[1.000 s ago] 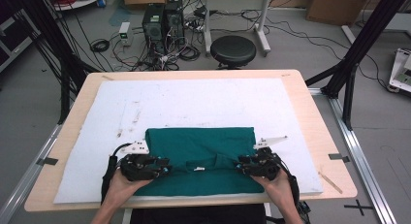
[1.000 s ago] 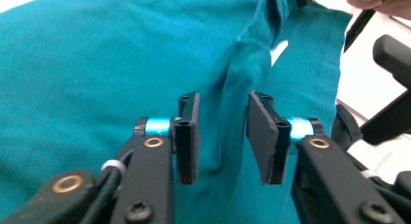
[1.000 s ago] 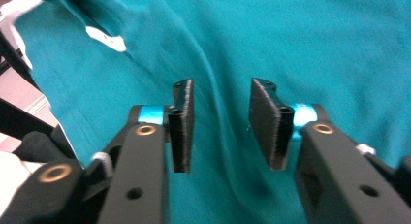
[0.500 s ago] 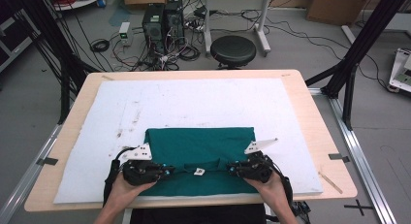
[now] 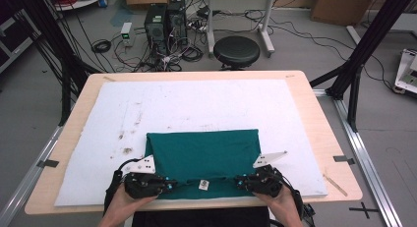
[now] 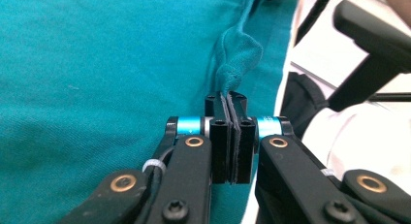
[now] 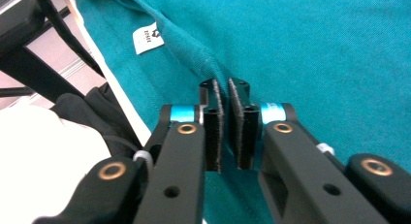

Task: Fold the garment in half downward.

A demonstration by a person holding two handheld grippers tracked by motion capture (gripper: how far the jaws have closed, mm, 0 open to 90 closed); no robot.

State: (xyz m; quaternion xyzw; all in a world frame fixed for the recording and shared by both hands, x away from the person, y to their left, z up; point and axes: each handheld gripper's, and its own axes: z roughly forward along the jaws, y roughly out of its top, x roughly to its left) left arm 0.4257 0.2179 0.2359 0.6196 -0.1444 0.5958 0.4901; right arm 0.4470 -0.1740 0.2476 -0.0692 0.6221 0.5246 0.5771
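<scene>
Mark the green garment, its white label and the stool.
green garment (image 5: pixel 206 151), high view, middle of the folded cloth
white label (image 7: pixel 148 38), right gripper view, centre of the tag by the collar
stool (image 5: pixel 236 50), high view, middle of the black seat

Both grippers are now sitting lower and nearer the table's front edge than in the earlier high views, at the near hem of the folded teal garment (image 5: pixel 204 151). The left gripper (image 5: pixel 164 184) is closing: its jaws, apart a second ago, are now pressed together on a raised pinch of the garment's edge (image 6: pixel 237 59). The right gripper (image 5: pixel 239 182) is closing likewise, and its jaws are gripping a ridge of the teal cloth, with a thin gap between the pads (image 7: pixel 216 132). The near hem is being drawn taut between the two grippers, where earlier it was lying slack. The white label (image 5: pixel 204 184) is now showing midway along that hem.
</scene>
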